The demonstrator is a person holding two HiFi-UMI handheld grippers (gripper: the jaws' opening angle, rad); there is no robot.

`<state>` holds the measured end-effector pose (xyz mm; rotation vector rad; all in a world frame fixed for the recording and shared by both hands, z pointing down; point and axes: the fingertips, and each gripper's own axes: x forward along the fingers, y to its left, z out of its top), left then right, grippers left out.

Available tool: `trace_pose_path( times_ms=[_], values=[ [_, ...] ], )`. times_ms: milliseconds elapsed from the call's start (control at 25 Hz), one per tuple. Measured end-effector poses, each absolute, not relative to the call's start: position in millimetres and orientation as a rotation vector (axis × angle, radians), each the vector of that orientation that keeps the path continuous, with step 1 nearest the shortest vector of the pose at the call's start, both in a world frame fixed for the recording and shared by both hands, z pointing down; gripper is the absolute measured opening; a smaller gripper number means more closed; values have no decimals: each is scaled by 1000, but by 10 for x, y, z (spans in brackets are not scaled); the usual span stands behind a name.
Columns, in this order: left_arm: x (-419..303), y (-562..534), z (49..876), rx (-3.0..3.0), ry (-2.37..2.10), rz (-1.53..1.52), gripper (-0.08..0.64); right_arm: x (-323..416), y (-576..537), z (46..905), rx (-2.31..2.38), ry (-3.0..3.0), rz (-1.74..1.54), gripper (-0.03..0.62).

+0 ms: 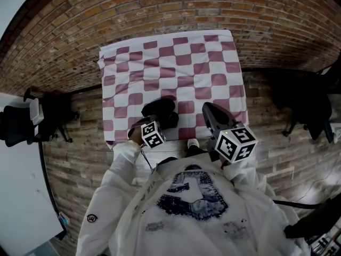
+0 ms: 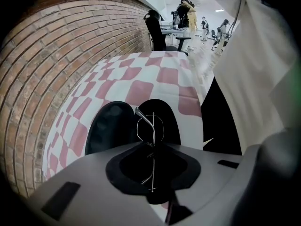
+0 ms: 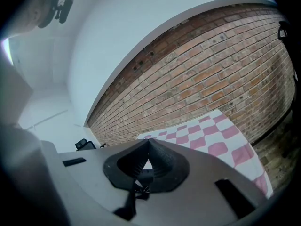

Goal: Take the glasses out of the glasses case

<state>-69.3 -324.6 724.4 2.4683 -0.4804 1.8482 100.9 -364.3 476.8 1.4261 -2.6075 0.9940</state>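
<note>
**Left tool** (image 2: 153,146)
- It points steeply down over the near part of the counter (image 1: 176,63), which is covered by a pink-and-white checked cloth (image 1: 213,52).
- The jaws stand at a narrow opening, clamped on the glasses (image 2: 153,131).
- The glasses are a thin wire frame, seen edge-on. They run straight along the jaw gap, from deep between the pads to just beyond the tips.
- One lens ring and one temple arm project past the tips.

**Case** (image 2: 113,126)
- The black case lies open on the cloth directly beyond the left tool's tips.
- Its lid lies left of the jaw line and its other half right of it. The projecting lens ring shows against that right half.
- Whether the frame touches the case cannot be told.
- In the head view the case (image 1: 159,110) lies just ahead of the left tool (image 1: 165,121).

**Right tool** (image 3: 149,141)
- Its jaws are together at the tips and nothing is between them.
- It points nearly level, across the cloth towards a brick wall (image 3: 211,69).
- In the head view the right tool (image 1: 208,108) is beside the left tool, with the case between the two and nearer the left one.
</note>
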Motion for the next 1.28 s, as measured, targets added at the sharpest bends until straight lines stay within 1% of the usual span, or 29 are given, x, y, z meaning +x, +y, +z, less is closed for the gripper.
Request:
trace_pose_path(
  times_ms=[400, 920, 1280],
  values=[
    [-692, -3244, 7292, 2456, -485, 1885, 44, 1034, -3661, 4737, 1431, -2617, 977, 14],
    [-711, -3279, 7239, 2466, -561, 1900, 32, 1003, -3608, 4741, 1424, -2626, 980, 14],
    [-793, -3257, 6955, 2518, -700, 1804, 31, 793, -3393, 4673, 1415, -2644, 969, 14]
  ],
)
